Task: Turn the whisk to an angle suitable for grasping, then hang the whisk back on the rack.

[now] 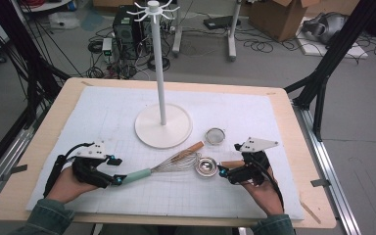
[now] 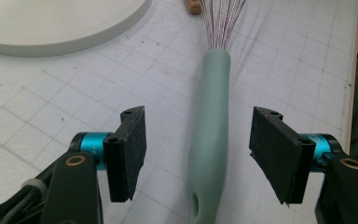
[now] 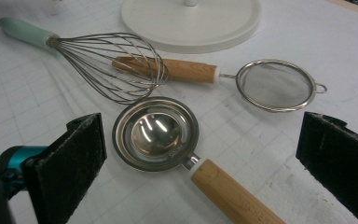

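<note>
Person at the near edge of the table, a gripper in each hand, both low over the white mat (image 1: pixel 103 112). Left gripper (image 1: pixel 119 171) has its jaws spread wide w/ the whisk (image 1: pixel 164 166) handle lying between them; in the left gripper view the mint handle (image 2: pixel 210 135) runs up the middle of the gap, touching neither pad, wires fanning out at the top. Right gripper (image 1: pixel 221 172) is also spread, not pinching anything; the wooden handle (image 3: pixel 235 196) of the separator (image 3: pixel 154 133) sits between its jaws, apart from both pads as far as the right gripper view shows. Separator's steel bowl lies flat on the mat, just beside the whisk's wire end, maybe touching, can't tell. Behind it the strainer (image 3: pixel 274 84) lies w/ its wooden handle poking in among the whisk wires, mesh end toward the person's right. White stand (image 1: pixel 162 125) sits mid-mat behind all three tools, thin pole upright, hooks at the top, round base near the strainer handle's tip. Whisk lies roughly crosswise, handle to the person's left, wire end toward centre. All three utensils rest on the mat, none lifted.
</note>
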